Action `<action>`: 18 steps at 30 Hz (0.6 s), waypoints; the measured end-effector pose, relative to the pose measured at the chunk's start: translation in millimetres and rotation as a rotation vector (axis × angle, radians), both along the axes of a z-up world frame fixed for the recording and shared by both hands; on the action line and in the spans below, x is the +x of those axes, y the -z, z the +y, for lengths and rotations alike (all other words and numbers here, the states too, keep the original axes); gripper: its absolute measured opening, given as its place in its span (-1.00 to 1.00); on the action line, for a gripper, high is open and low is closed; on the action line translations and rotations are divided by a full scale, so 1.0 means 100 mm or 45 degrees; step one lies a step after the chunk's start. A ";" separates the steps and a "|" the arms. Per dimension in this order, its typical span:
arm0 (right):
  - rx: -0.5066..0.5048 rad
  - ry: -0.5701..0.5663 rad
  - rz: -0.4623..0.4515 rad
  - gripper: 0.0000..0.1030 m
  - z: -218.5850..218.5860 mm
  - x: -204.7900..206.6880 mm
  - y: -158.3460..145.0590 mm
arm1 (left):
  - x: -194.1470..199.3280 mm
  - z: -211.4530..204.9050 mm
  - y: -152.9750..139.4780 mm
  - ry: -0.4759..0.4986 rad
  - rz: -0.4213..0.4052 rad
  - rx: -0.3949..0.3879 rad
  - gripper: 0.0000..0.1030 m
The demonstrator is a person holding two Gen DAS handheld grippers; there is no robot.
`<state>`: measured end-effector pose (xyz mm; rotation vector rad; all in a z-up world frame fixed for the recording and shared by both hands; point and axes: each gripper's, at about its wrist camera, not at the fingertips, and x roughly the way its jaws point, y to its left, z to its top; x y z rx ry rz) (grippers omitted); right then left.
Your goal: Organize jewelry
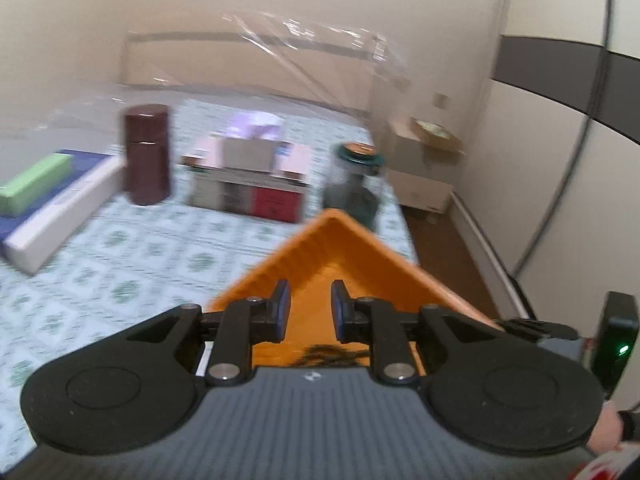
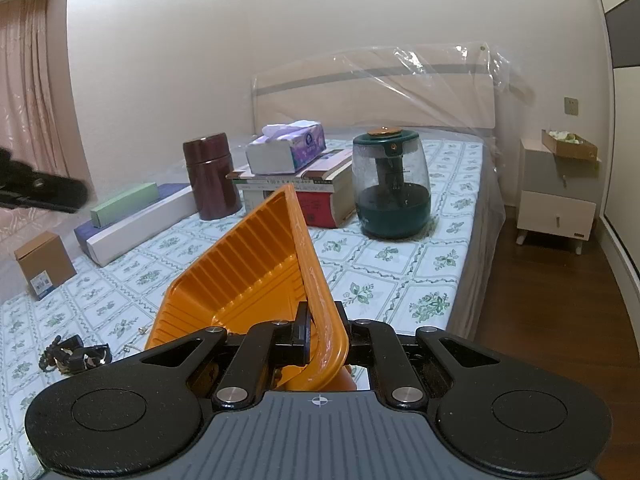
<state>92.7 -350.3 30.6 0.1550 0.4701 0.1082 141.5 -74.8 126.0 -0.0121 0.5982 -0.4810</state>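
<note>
- Right gripper pinches the orange tray's rim, tilting it.
- Left gripper hovers parted, empty, over that tray.
- Dark jewelry lies on the bedsheet at nine o'clock of the right gripper; some, blurred, perhaps sits in the tray.

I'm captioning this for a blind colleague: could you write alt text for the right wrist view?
The right gripper is clamped on the rim of a tilted orange ribbed plastic tray above a floral-patterned bed. Dark beaded jewelry lies at lower left.
</note>
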 end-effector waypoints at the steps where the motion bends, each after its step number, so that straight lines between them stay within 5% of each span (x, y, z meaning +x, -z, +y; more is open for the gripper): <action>1: 0.000 0.000 0.000 -0.82 0.00 0.00 0.00 | -0.04 0.10 0.02 -0.042 -0.012 0.008 -0.60; 9: 0.008 0.011 0.011 -0.82 -0.01 0.01 0.03 | -0.29 0.84 0.46 -0.334 0.050 0.016 -0.59; 18: -0.003 0.015 0.019 -0.82 0.00 0.02 0.04 | -0.55 1.04 1.17 -0.448 0.161 0.103 -0.59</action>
